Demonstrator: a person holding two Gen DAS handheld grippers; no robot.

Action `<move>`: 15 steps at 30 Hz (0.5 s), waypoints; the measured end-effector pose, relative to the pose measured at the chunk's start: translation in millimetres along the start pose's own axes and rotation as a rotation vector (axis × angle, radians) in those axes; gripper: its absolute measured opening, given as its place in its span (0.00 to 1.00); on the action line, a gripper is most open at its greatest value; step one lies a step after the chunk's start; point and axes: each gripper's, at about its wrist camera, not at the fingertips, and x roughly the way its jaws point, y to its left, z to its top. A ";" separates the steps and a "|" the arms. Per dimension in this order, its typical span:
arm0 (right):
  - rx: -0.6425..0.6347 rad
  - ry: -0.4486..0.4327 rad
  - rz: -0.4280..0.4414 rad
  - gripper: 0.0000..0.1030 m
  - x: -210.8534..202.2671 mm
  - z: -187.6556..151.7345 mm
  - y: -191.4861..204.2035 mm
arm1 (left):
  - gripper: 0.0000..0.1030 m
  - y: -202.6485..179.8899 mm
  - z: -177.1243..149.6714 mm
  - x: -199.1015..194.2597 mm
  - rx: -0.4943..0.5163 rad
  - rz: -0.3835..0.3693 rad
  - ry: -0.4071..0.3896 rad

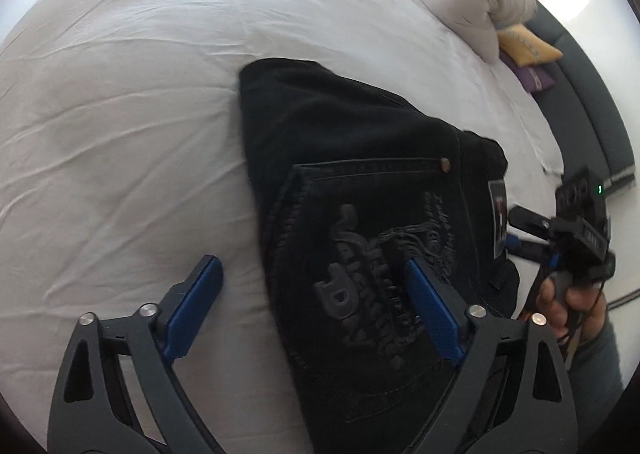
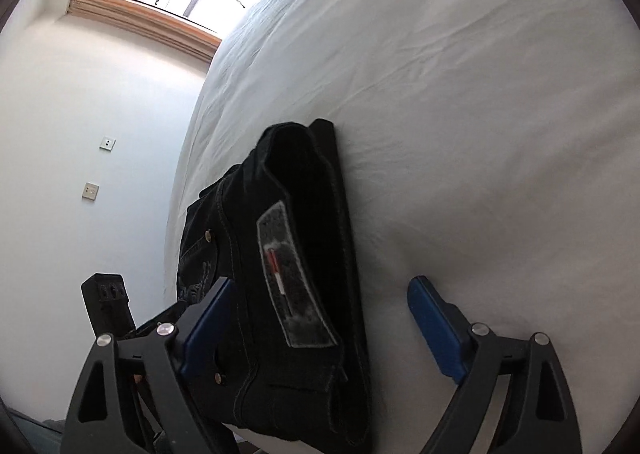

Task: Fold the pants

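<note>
Left tongs (image 1: 312,290) stand released above the folded black pants (image 1: 360,190) on the white bed (image 1: 120,94), one blue pad over the sheet, the other over the embossed back pocket (image 1: 372,262) (its lettering too dark to read), while the right tongs (image 1: 532,232) at the frame's edge are blurred and partly cut off. From the right wrist, the right tongs (image 2: 318,314) are also released, straddling the pants (image 2: 304,254) at the mattress edge, the waistband patch (image 2: 292,278) illegible.
</note>
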 end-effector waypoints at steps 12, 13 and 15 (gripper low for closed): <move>-0.202 0.040 -0.228 0.20 18.1 11.4 85.5 | 0.19 -25.2 21.7 -18.1 0.024 -0.060 0.009; -0.223 0.030 -0.231 0.20 15.8 11.6 92.2 | 0.19 -26.6 27.3 -27.3 0.027 -0.067 -0.013; -0.264 0.000 -0.224 0.19 9.4 15.5 112.0 | 0.18 -28.5 39.8 -53.8 0.056 -0.037 -0.071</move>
